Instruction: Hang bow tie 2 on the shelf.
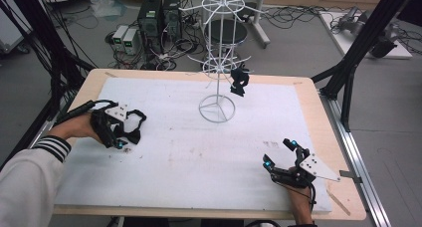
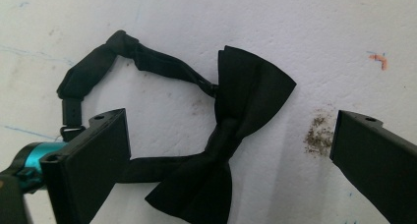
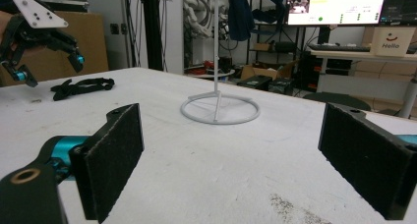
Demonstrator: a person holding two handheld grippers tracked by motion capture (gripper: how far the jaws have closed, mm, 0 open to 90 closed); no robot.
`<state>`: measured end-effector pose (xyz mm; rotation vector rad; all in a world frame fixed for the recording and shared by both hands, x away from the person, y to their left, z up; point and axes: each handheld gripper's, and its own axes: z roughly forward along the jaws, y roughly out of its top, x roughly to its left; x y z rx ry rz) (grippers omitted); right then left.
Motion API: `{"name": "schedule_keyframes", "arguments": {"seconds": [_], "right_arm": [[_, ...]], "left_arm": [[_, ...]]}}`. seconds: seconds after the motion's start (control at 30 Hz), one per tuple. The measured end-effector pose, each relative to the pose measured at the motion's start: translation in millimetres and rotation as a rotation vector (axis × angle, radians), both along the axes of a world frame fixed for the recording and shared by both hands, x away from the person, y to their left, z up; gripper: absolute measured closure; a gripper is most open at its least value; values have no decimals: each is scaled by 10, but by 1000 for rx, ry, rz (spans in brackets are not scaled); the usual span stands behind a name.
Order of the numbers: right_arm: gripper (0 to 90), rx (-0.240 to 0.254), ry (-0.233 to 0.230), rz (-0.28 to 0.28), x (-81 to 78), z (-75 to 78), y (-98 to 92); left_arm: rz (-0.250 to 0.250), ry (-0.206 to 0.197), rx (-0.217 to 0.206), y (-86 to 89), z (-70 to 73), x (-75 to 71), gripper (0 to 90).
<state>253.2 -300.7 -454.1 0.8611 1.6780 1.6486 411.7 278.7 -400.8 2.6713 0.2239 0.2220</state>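
Note:
A black bow tie (image 2: 246,101) with a looped strap lies flat on the white mat (image 1: 199,152). My left gripper (image 2: 231,123) hovers over it, open, with the jaws on either side of the bow and not touching it. From above, the left gripper (image 1: 124,132) and this bow tie (image 1: 133,135) sit at the mat's left. My right gripper (image 1: 279,153) rests near the front right, open and empty; in its own view the right gripper (image 3: 236,135) faces the white wire stand (image 3: 216,106). A second black bow tie (image 1: 239,81) hangs from the stand (image 1: 217,62).
A dark smudge (image 2: 318,134) marks the mat beside the bow tie. The stand's ring base (image 1: 217,109) sits at the mat's far middle. A wooden table edge (image 1: 318,117) frames the mat. Computers and cables (image 1: 154,28) lie on the floor beyond.

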Motion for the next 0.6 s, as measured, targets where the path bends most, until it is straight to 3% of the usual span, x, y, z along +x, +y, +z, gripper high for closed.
{"name": "schedule_keyframes", "arguments": {"seconds": [0.37, 0.5, 0.6], "right_arm": [[93, -1, -6, 2, -4, -4, 1], [93, -2, -8, 0, -3, -5, 1], [93, -4, -7, 5, -7, -5, 4]], "left_arm": [[-6, -8, 42, -38, -91, 41, 135], [-12, -16, 77, -31, -91, 53, 245], [-14, -19, 102, -22, -90, 65, 270]]}}
